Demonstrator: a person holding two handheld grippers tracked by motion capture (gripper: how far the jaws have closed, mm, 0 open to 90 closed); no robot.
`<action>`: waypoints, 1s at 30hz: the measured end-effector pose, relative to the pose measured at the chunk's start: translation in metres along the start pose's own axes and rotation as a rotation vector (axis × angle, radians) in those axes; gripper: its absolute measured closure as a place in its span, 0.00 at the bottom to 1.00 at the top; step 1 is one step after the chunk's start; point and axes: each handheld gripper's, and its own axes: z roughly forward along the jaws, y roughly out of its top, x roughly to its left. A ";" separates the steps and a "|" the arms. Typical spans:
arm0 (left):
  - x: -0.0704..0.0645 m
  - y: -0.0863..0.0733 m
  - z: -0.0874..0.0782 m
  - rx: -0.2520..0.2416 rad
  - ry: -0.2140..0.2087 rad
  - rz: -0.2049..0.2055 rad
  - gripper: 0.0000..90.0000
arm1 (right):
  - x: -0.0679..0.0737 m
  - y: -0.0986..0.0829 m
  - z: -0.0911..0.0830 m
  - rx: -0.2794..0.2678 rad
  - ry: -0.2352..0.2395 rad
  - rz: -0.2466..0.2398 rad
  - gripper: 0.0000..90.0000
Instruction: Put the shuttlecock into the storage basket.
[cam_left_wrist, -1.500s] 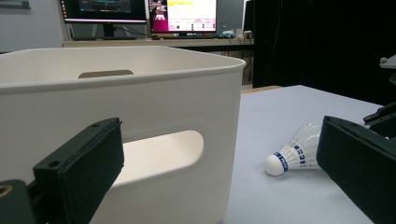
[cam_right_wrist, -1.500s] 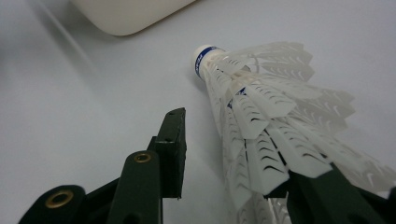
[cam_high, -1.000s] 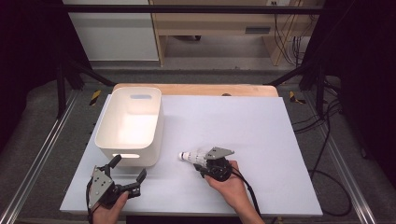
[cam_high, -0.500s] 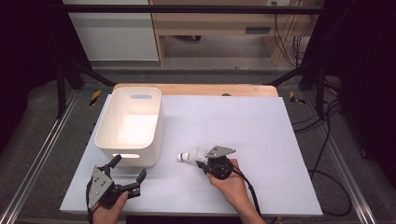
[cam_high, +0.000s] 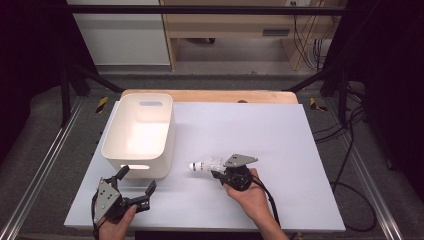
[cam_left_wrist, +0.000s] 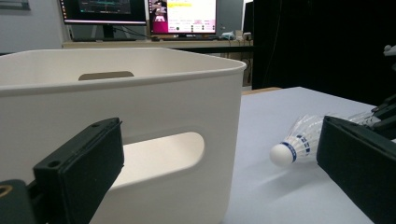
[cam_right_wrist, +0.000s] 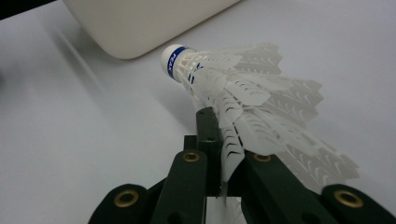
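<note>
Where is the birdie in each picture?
High view: the shuttlecock lies low in the middle, cork pointing left, held by the right gripper.
Left gripper view: it is at the right, just above the table, beside a black jaw.
Right gripper view: it fills the middle, its feathers pinched between the jaws.
Shared landmark: the white bin, close to the cork end.

A white shuttlecock (cam_high: 202, 165) is held by its feathered skirt in the right gripper (cam_high: 220, 172), its cork tip pointed away from the gripper toward the white bin (cam_high: 167, 131). The left gripper (cam_high: 136, 186) is held with jaws spread just short of the bin's near wall, on the white table (cam_high: 260, 125).
</note>
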 end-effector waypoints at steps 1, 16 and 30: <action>0.000 0.000 0.000 0.000 0.000 0.000 0.01 | 0.000 0.002 -0.003 -0.005 0.000 -0.003 0.99; 0.001 0.000 -0.001 -0.006 0.000 0.000 0.01 | 0.007 0.056 -0.042 -0.058 -0.001 -0.081 0.99; 0.002 0.000 -0.001 -0.007 0.007 0.000 0.01 | 0.010 0.126 -0.035 -0.047 0.027 -0.139 0.99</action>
